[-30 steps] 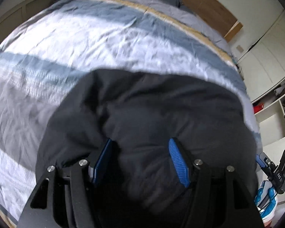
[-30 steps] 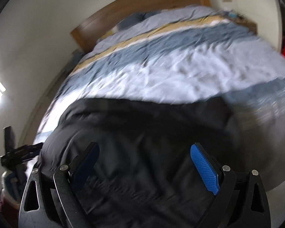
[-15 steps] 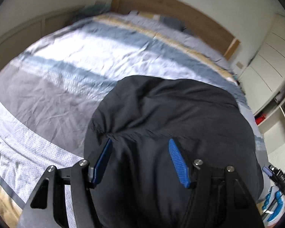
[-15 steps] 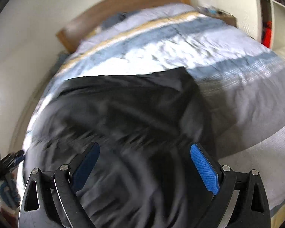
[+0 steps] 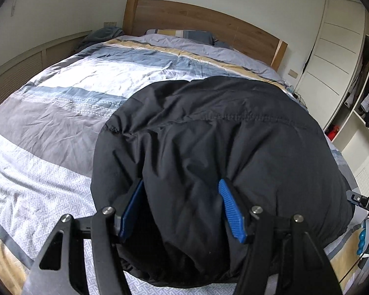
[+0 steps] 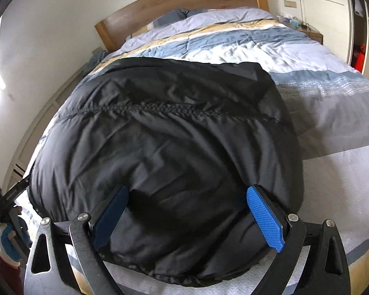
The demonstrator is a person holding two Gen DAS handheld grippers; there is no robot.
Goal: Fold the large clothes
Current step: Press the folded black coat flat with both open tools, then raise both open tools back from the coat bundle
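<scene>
Both tools pinch the black jacket on the bed

The left tool [image 5: 182, 207] and right tool [image 6: 188, 217] each clamp a thick bunch of black jacket [image 5: 221, 132]. Since a second ago they have drawn it back along the striped bed [image 5: 61, 113], its far half now lying flatter for folding.

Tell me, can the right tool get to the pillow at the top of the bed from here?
Probably not yet. The right tool sits at the near end of the bed, wrapped around the puffy black jacket, and the pillow lies far off by the headboard.
</scene>
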